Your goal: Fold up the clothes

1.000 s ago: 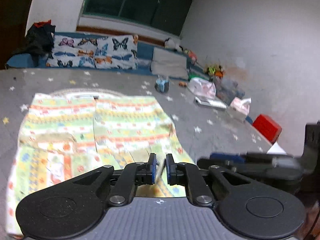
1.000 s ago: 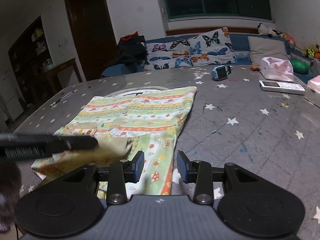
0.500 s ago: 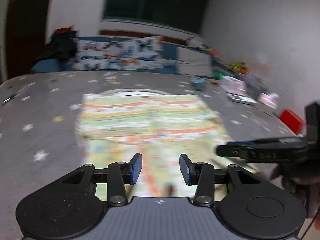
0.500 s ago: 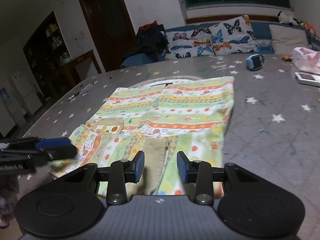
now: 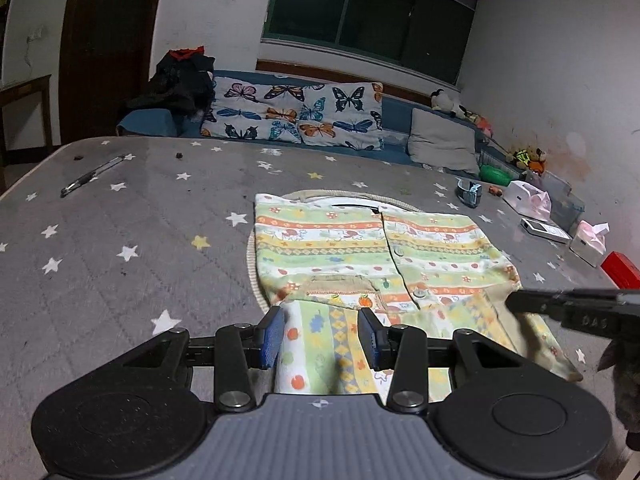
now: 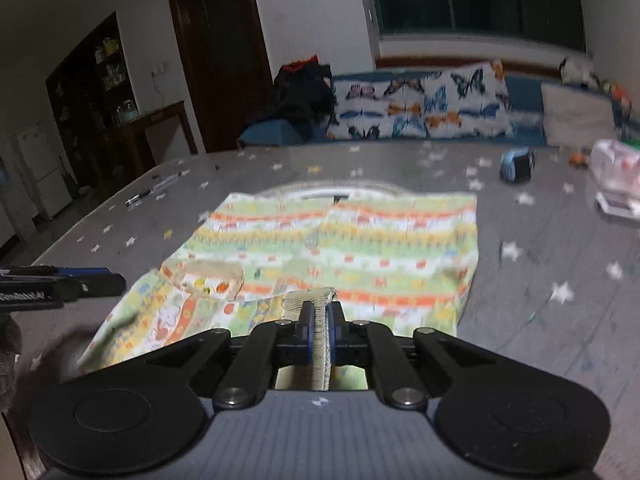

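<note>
Since half a second ago the right gripper (image 6: pixel 319 322) has closed from a wide gap onto the beige ribbed cuff (image 6: pixel 310 297) of the shirt (image 6: pixel 340 248), and the strip of knit cloth now runs between its blue pads down the lower centre of the right wrist view. That view is blurred, so I can only say the cuff looks pinched flat between the pads. The left gripper (image 5: pixel 322 336) holds nothing; its jaws stand wide apart in the lower centre of the left wrist view, above the near edge of the shirt (image 5: pixel 360 248), with patterned cloth showing in the gap between them.

The shirt, striped in green, orange and yellow, lies spread on the grey star-printed bed cover (image 5: pixel 120 248) at the centre of both views, collar toward the far side and a sleeve folded in across its near part. In the left wrist view the right gripper reaches in from the right edge (image 5: pixel 568 308), just above the shirt's near right corner. In the right wrist view the left gripper shows at the left edge (image 6: pixel 60 284), beside the shirt's near left corner.

A pen (image 5: pixel 96 174) lies at the upper left of the cover. Butterfly pillows (image 5: pixel 296 114) sit along the far side.
</note>
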Tool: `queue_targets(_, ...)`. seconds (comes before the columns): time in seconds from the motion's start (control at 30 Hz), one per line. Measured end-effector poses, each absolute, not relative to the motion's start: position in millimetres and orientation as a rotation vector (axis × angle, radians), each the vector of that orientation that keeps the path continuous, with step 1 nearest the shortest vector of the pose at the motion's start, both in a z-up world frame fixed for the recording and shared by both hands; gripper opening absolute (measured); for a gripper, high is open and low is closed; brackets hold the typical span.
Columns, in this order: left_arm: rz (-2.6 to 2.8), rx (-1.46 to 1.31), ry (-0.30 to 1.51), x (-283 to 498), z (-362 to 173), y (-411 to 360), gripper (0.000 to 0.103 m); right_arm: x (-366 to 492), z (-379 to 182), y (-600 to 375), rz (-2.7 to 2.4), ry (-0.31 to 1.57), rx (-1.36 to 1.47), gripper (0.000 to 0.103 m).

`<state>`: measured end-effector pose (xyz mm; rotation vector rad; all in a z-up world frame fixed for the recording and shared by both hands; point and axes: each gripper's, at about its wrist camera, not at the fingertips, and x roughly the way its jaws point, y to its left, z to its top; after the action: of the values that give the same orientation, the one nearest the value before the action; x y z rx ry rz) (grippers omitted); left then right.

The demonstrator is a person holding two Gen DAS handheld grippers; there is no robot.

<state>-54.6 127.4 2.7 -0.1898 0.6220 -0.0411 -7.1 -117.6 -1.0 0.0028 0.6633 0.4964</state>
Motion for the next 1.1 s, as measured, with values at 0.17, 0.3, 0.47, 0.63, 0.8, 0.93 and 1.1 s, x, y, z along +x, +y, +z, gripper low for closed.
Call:
queue_targets(0.17,-0.041,-0.154,0.65,-40,-6,118,0.04,2,-11,-114,0.462,0.7,-0.02,0.006)
queue_targets(0.3,-0.038,-0.147,0.655,-34,-9,117,0.035,5,-21,-114,0.45,0.725,-0.048,0.009)
queue_targets(0.47,-0.058,-0.159,0.646,-29,-8,118,0.028,-4,-8,-115,0.488,0.668,-0.065,0.011)
queue_targets(0.63,-0.058,-0.152,0.691,-16,-20,119,0.029,-7,-14,-105,0.559,0.68,-0.088,0.011)
queue_targets(0.8,-0.045,-0.183,0.706,-18,-22,133,0.025,-4,-22,-108,0.57,0.712,-0.078,0.011)
queue_targets(0.93,-0.065,-0.155,0.683,-30,-13,129,0.025,-11,-14,-112,0.584,0.698,-0.082,0.011)
queue_targets(1.1,-0.123,-0.059,0.697,-52,-15,113,0.025,-30,-13,-115,0.626,0.707,-0.133,0.012)
